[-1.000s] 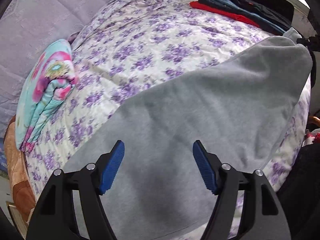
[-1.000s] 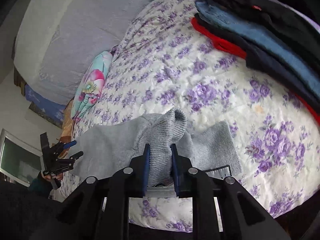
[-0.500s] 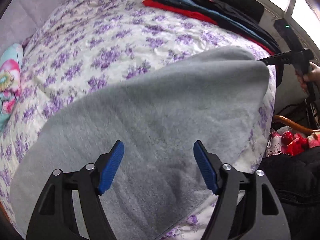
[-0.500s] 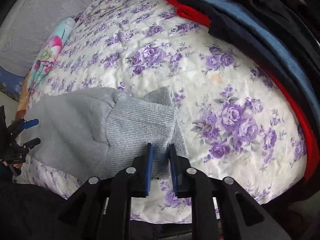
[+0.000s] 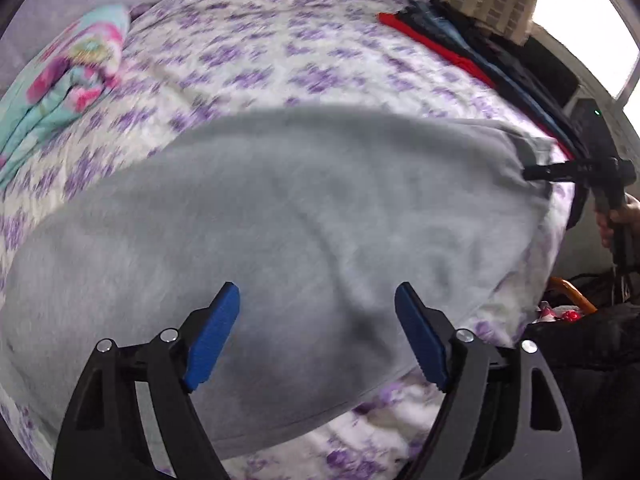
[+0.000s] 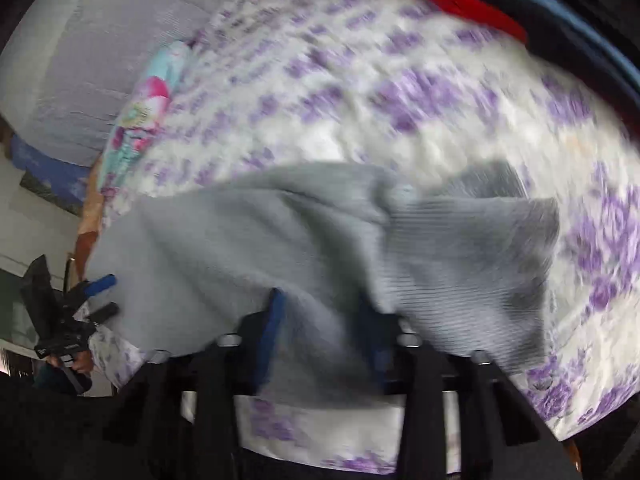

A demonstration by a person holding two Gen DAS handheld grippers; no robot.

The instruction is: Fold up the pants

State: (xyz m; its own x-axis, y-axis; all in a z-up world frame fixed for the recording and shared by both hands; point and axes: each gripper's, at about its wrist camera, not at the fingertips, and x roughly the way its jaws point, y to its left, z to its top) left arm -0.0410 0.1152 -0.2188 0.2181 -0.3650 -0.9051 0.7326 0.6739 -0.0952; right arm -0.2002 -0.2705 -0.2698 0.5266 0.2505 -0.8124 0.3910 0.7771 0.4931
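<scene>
Both grippers are over the grey pants [image 5: 304, 216], which lie spread across the bedspread [image 5: 288, 60], white with purple flowers. I take the pants as my landmark for everything else.

My left gripper [image 5: 316, 332] hangs above the near part of the pants, pointing steeply down. Its blue pads [image 5: 212, 340] stand wide apart and the jaws are opening; grey cloth shows between them, but neither pad presses on it. In the right wrist view the same gripper [image 6: 100, 294] shows at the far left end of the pants, just beside their edge.

My right gripper [image 6: 320, 336] is at the other end of the pants, by the ribbed cuff [image 6: 480, 264]. Its jaws are closing with a fold of grey cloth bunched between them, and the cloth drapes over the fingers so that one pad [image 6: 272, 332] shows only in part. From the left wrist view that gripper [image 5: 536, 174] meets the far right corner of the pants, with a hand [image 5: 620, 220] on its handle.

Beyond the pants on the right, a stack of folded clothes [image 5: 460, 52], red, blue and dark, lies along the bed's edge. Beyond them on the left lies a folded turquoise and pink cloth [image 5: 72, 76]. Both views are blurred.
</scene>
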